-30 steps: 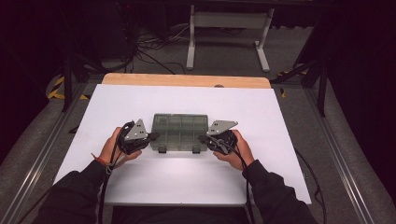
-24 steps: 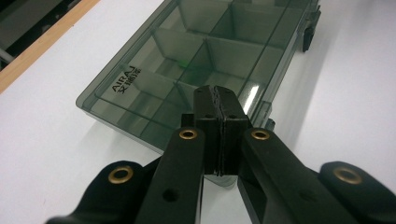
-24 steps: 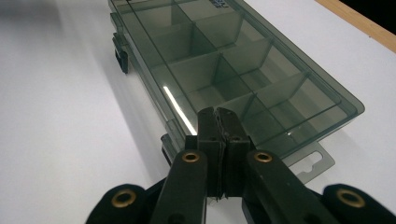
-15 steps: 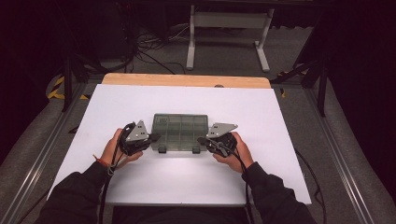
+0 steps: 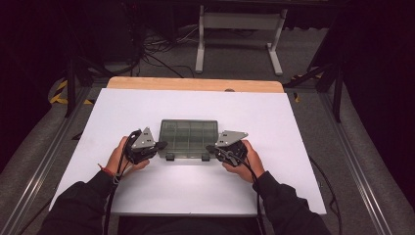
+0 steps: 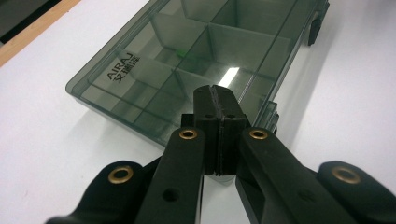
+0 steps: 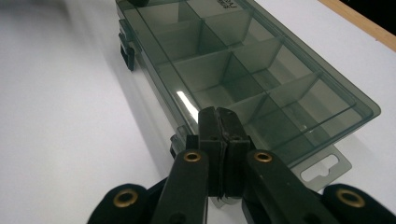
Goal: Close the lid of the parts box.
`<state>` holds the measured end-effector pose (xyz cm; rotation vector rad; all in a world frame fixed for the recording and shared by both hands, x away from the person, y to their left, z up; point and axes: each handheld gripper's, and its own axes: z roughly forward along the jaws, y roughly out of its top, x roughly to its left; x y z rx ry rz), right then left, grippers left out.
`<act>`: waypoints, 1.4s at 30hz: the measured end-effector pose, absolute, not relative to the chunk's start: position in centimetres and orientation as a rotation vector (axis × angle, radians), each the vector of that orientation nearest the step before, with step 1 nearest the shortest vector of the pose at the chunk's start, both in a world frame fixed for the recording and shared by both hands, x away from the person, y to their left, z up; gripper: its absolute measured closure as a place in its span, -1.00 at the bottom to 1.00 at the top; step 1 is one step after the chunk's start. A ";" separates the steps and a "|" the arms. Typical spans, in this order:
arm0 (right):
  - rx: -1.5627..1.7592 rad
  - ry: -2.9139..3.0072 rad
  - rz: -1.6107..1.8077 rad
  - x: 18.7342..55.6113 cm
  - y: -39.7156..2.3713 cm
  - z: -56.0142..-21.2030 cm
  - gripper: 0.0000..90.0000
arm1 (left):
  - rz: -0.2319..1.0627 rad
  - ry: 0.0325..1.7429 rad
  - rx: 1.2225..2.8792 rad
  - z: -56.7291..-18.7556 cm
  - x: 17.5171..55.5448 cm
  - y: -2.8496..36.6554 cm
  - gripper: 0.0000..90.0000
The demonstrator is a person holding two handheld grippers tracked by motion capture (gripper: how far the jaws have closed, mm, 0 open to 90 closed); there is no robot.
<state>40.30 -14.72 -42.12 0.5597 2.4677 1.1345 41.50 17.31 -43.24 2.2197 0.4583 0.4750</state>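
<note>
A smoky see-through compartment box lies with its lid closed in the middle of the white table top. Its two latches face the person. My left gripper is shut, its tips at the box's near-left corner. In the left gripper view the shut tips sit just above the box, close to the near latch. My right gripper is shut at the near-right corner. In the right gripper view its tips rest over the box's front edge. Nothing shows between either pair of jaws.
The box has a hanging tab at its right end and a far latch. A wooden strip runs along the table's far edge. White table stretches on every side of the box. Cables and a stand's legs lie on the floor beyond.
The right gripper has edged slightly left toward the box's corner. The left gripper and the box are where they were.
</note>
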 end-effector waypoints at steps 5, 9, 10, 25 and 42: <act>0.554 2.458 1.124 40.3 -14.8 -42.1 0.99 | 0.469 0.459 2.215 -43.3 41.5 17.4 1.00; 0.563 2.450 1.113 40.3 -15.1 -42.1 0.99 | 0.467 0.459 2.217 -43.3 41.5 17.2 1.00; 0.574 2.449 1.122 40.3 -15.2 -42.1 0.99 | 0.466 0.457 2.216 -43.3 41.6 17.1 1.00; 0.584 2.435 1.117 40.0 -15.5 -42.1 0.96 | 0.477 0.430 2.228 -43.0 41.4 16.3 0.99; 0.631 2.258 1.191 39.8 -16.7 -40.8 0.68 | 0.530 0.441 2.155 -42.2 41.3 16.9 0.70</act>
